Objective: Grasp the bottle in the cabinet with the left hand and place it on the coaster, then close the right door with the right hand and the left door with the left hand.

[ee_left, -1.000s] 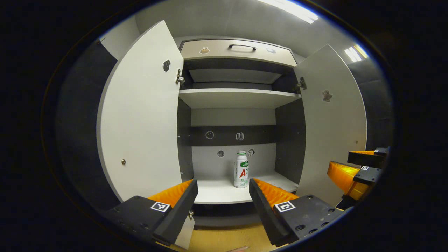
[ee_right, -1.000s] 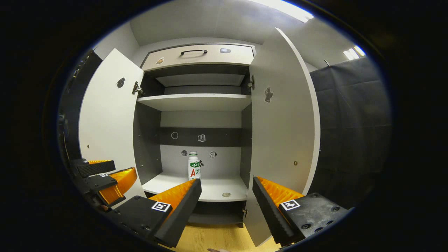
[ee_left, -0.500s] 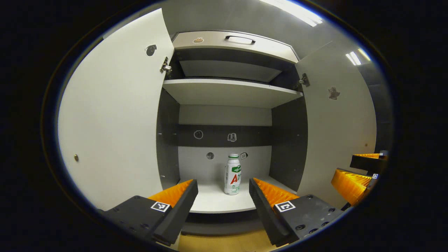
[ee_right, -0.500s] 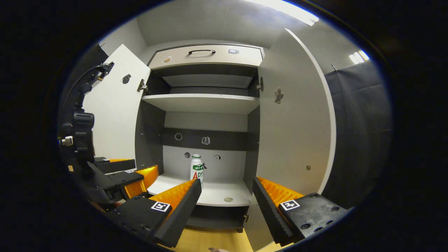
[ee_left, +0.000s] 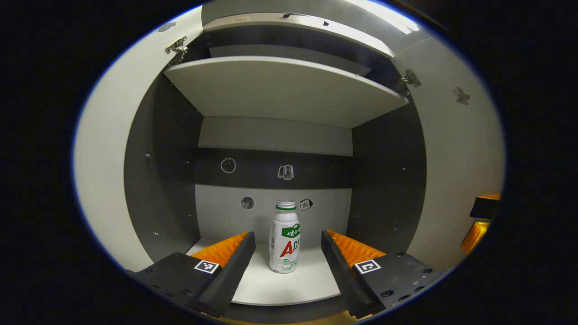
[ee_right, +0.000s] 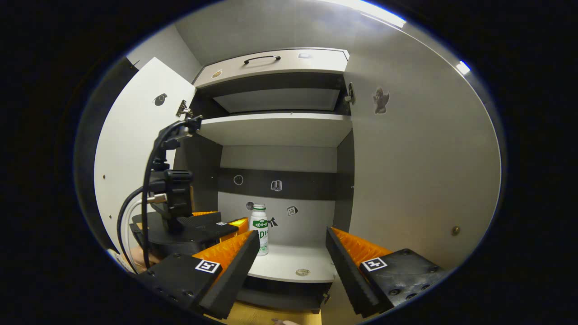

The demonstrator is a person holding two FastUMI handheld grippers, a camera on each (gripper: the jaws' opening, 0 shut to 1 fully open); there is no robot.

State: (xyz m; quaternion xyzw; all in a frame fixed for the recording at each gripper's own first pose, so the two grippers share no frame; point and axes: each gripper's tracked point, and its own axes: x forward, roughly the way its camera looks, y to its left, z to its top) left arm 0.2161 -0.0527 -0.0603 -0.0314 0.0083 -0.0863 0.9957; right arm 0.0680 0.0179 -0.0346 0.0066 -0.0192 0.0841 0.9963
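Your left fingers (ee_left: 235, 246) are spread wide and empty, flanking the bottle (ee_left: 285, 239), which stands upright on the shelf (ee_left: 289, 284) at 12 o'clock ahead, untouched. Right fingers (ee_right: 361, 253) also gape empty. Grasping, placing and closing both doors all remain.

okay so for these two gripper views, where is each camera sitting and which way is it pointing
Left gripper view: rides the left hand-held gripper, facing straight into the open cabinet at the upright bottle; its own two spread fingers frame the bottle.
Right gripper view: rides the right hand-held gripper, farther back by the right door, facing the same shelf; its own open fingers show, with the left hand-held gripper ahead.
Shared: bottle, shelf, both doors.
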